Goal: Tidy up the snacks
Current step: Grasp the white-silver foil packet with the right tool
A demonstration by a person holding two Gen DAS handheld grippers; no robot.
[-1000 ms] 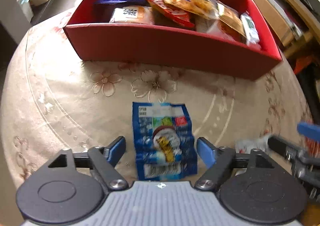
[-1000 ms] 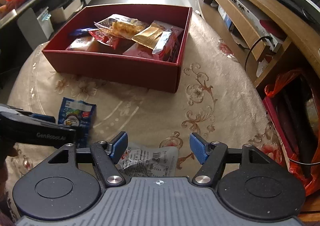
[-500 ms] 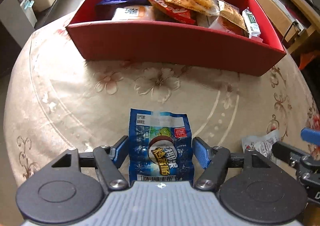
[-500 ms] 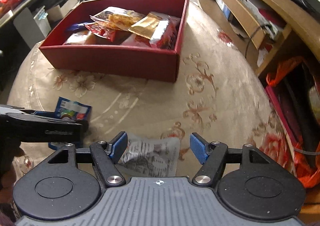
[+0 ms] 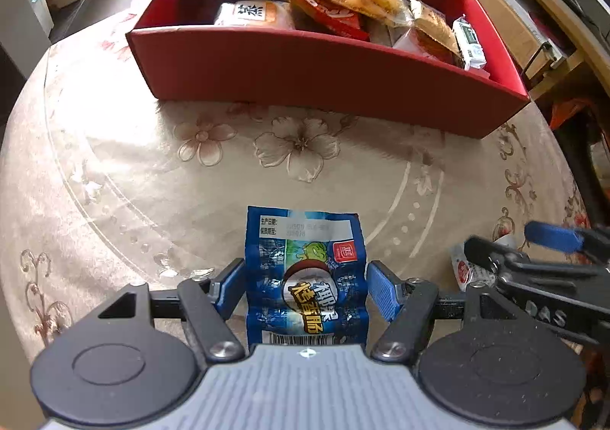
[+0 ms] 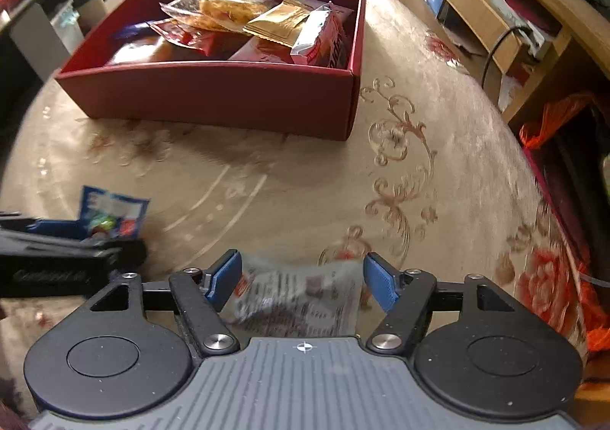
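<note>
While left tool (image 5: pixel 305 287) grips blue packet (image 5: pixel 305 277), right tool (image 6: pixel 303 279) straddles clear wrapper (image 6: pixel 297 296)

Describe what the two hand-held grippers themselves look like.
The left hand-held gripper and the right hand-held gripper look alike: a ribbed grey body with a small crosshair mark, two round black discs, black linkage arms with silver screws, and blue finger pads. White lettering runs along each one's black side.

Each tool (image 5: pixel 305 287): blue pads (image 5: pixel 382 291), black linkages w/ silver screws, grey ribbed body.
</note>
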